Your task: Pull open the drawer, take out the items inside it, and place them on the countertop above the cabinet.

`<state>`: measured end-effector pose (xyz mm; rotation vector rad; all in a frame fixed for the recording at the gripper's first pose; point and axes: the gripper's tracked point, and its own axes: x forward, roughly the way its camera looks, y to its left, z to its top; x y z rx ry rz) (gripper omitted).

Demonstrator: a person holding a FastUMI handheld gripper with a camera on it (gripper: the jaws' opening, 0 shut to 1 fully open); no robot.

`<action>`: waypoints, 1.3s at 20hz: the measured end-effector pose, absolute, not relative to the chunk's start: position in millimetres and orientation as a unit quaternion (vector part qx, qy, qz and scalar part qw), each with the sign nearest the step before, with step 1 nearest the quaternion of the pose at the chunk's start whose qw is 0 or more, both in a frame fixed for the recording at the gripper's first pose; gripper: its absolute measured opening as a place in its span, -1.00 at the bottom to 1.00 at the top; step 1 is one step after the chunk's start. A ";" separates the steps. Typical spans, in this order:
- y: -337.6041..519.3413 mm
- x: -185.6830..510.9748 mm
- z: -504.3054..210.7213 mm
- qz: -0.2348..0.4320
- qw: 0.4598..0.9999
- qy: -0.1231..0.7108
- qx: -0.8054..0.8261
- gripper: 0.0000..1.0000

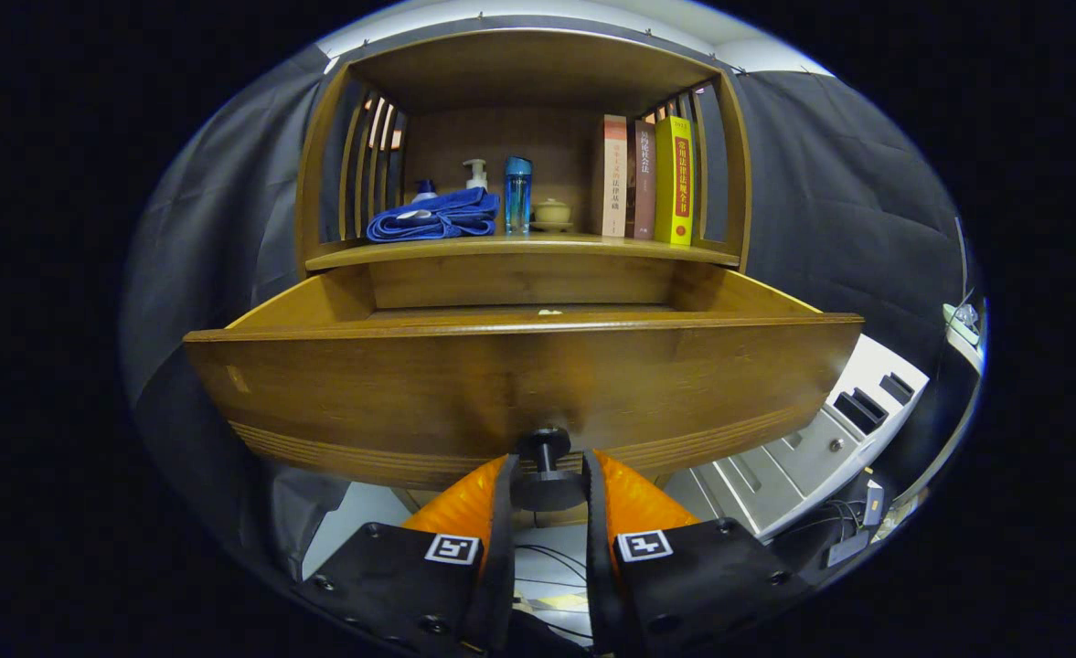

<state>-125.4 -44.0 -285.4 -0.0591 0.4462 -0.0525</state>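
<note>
Gripper view: fingers (547,489) closed on the knob (545,448); drawer (519,384) stands pulled out below the shelf (519,249).
Risk: further pulling may unseat the drawer; a skewed pull may slip the fingers off the knob.

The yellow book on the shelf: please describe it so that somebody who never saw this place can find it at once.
Start at the wooden cabinet, whose drawer stands pulled open with the gripper fingers shut on its knob. On the shelf above stand three upright books. The yellow book is the one nearest the slatted side, the only bright yellow one.
</note>
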 end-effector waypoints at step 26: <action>-40.2 -129.6 -185.2 -0.038 0.985 0.166 0.014 0.70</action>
